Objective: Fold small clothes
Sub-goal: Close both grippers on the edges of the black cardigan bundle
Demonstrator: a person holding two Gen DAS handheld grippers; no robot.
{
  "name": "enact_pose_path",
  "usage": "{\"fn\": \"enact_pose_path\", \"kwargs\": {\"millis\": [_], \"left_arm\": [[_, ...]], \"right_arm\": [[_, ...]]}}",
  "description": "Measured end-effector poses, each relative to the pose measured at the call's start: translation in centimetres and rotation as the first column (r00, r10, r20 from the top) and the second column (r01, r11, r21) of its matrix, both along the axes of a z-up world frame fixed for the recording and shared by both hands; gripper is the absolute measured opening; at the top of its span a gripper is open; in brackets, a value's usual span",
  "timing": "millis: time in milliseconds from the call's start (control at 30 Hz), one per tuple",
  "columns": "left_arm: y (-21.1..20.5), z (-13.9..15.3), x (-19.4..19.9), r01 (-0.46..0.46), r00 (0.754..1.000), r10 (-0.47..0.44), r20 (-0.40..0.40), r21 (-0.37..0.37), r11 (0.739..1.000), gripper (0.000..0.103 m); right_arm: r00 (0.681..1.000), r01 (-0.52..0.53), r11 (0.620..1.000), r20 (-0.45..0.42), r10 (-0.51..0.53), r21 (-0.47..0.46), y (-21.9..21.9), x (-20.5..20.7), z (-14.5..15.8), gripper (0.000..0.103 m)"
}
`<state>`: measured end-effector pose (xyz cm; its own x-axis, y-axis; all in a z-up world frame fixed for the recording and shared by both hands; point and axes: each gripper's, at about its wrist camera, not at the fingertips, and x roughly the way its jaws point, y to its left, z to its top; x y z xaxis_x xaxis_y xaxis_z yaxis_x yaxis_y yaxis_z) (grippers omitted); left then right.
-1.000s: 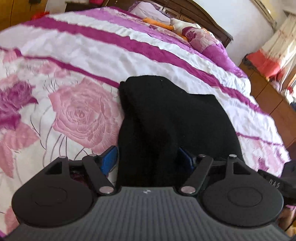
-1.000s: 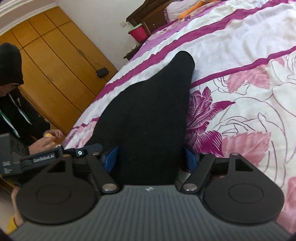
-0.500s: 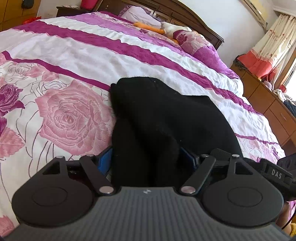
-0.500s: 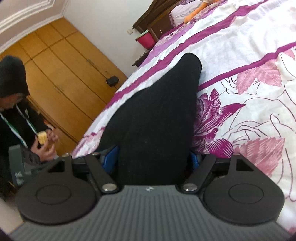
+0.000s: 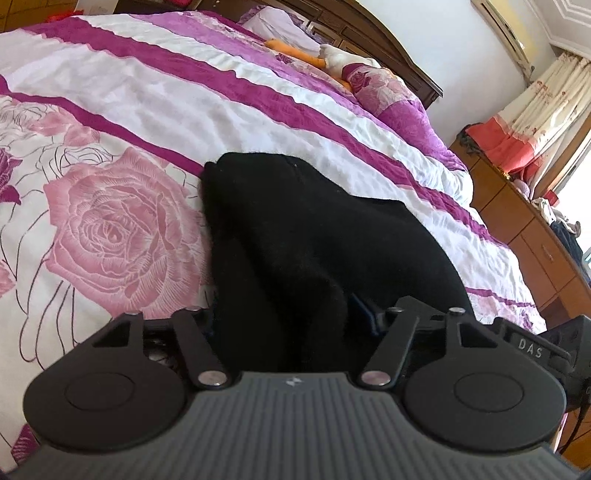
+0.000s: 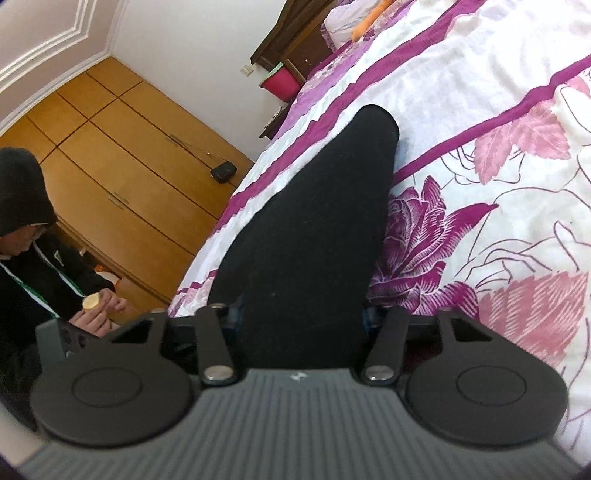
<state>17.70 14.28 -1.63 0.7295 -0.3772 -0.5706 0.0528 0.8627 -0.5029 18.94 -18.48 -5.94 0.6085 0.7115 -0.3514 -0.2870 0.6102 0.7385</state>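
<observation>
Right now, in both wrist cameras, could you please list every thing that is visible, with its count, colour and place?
black garment: one, black, lying on the bedspread, its near end between both tongs
bedspread: one, white with purple stripes and pink roses, covering the bed
headboard: one, dark brown wood, far end of the bed
soft toy: one, orange and white, by the pillows
wardrobe: one, light brown wood, beside the bed
pink bin: one, pink, near the headboard
curtain: one, cream and coral, at the window
seated person: one, black hooded top, in front of the wardrobe
left tongs: jaws have just been closing around the garment
right tongs: jaws have just been closing around the garment
</observation>
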Motion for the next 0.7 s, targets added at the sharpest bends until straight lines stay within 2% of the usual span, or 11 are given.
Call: {"fn": "enact_pose_path", "kwargs": {"millis": [133,300,567,700], "left_arm": [[0.1,0.3,-0.2,0.005,1.0,-0.005,0.008,-0.019,1.0,0.052],[0.6,1.1,-0.3,-0.001,1.0,0.001,-0.001,-0.052,0.999,0.042],[-0.4,3.3,-2.1,0.023,1.0,-0.022,0.021,-0.042,0.999,0.04],[-1.5,4.0,-3.6,0.053,0.998,-0.052,0.022,-0.04,0.998,0.039]], "right_arm": [[1.0,0.004,1.0,0.013,-0.004,-0.016,0.3,-0.3,0.7,0.042],[1.0,-0.004,0.999,0.0,0.004,-0.041,0.8,0.0,2.2,0.041],[0.999,-0.028,0.995,0.025,0.03,-0.099,0.7,-1.3,5.9,0.04],[0.999,-0.028,0.992,0.019,0.031,-0.127,-0.2,-2.9,6.7,0.039]]}}
